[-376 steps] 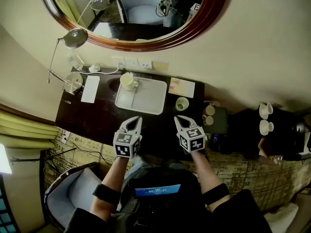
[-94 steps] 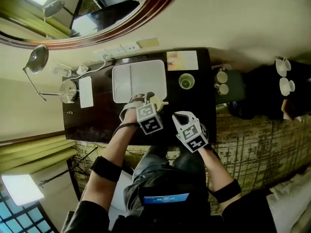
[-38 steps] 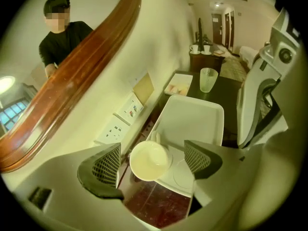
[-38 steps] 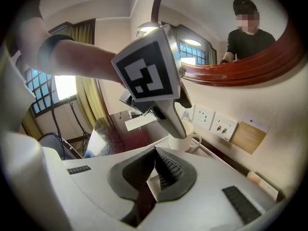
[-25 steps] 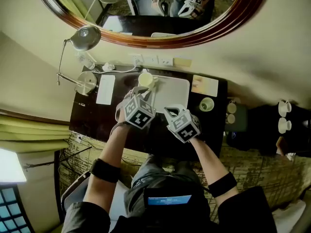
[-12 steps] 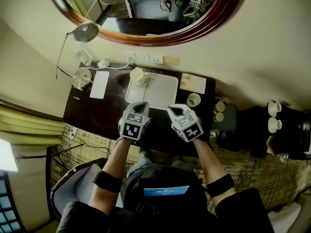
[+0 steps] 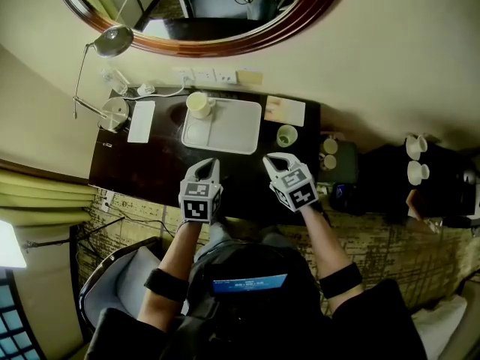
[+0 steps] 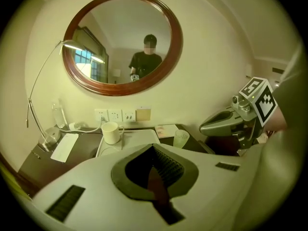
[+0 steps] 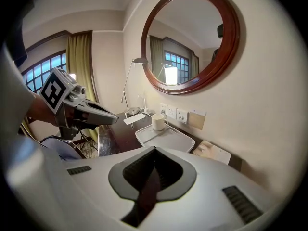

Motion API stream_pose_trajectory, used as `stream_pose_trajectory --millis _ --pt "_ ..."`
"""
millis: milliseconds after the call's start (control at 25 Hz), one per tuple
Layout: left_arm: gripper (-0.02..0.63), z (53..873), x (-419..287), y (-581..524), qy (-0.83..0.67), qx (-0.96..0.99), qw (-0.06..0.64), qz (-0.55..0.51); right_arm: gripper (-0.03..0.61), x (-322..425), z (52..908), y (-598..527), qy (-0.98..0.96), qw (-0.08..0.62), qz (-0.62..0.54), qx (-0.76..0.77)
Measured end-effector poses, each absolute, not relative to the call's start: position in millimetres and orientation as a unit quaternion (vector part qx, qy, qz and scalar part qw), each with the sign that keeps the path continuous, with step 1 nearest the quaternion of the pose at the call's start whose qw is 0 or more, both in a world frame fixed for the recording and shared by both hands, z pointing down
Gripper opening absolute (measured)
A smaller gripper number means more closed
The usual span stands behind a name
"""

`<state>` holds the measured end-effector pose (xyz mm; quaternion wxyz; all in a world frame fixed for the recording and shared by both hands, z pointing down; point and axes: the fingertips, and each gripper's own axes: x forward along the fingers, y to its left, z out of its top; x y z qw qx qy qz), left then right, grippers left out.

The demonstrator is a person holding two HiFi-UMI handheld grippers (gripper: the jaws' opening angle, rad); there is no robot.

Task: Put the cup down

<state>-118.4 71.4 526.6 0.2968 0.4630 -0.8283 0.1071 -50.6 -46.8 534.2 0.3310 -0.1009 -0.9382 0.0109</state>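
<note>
Dark wood makes up the desk [image 7: 142, 167], which fills the middle of the head view with its far edge against a cream wall [image 7: 375, 66]; an oval mirror [image 7: 225, 47] in a brown rim hangs above it at the top of the frame; sockets [image 7: 204, 76] sit on the wall just under the mirror; a lamp [image 7: 112, 42] stands at the upper left, with a white pad [image 7: 140, 121] beside its base. On the far middle of the desk lies a white tray [image 7: 229, 133]; the cup [image 7: 198, 104] stands upright on the tray's upper left corner, well apart from both my grippers; a glass [image 7: 286, 136] stands on the wood just right of the tray, with a card [image 7: 284, 111] above it.

My left gripper [image 7: 210, 165] hovers over the near desk below the tray, fingers together and empty; my right gripper [image 7: 274, 160] hangs below the glass, fingers likewise together and empty; the two are side by side and apart.

Bare wood lies left of the tray and along the near edge; right of the desk, small cups [image 7: 411, 163] stand on a dark unit; a yellow curtain [image 7: 37, 193] hangs at the left; a chair [image 7: 124, 276] stands at lower left.
</note>
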Motion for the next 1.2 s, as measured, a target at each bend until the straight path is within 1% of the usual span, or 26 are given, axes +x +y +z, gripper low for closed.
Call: stream_pose_trajectory --millis 320,640,880,1080,1200 --pt "0.000 525 -109 76 -0.832 0.461 0.291 0.103 0.002 -30 543 -57 -0.937 0.338 0.024 -0.083" --pt "0.000 524 -102 68 -0.828 0.462 0.306 0.087 0.002 -17 551 -64 -0.937 0.341 0.035 -0.071" --pt "0.000 540 -93 43 -0.806 0.488 0.315 0.111 0.002 -5 559 -85 -0.936 0.344 0.051 -0.055" --pt "0.003 562 -76 10 -0.777 0.513 0.339 0.135 0.002 5 566 -106 -0.934 0.349 0.053 -0.046" --pt "0.116 572 -59 -24 -0.747 0.547 0.345 0.152 0.002 12 572 -120 -0.933 0.352 0.059 -0.041"
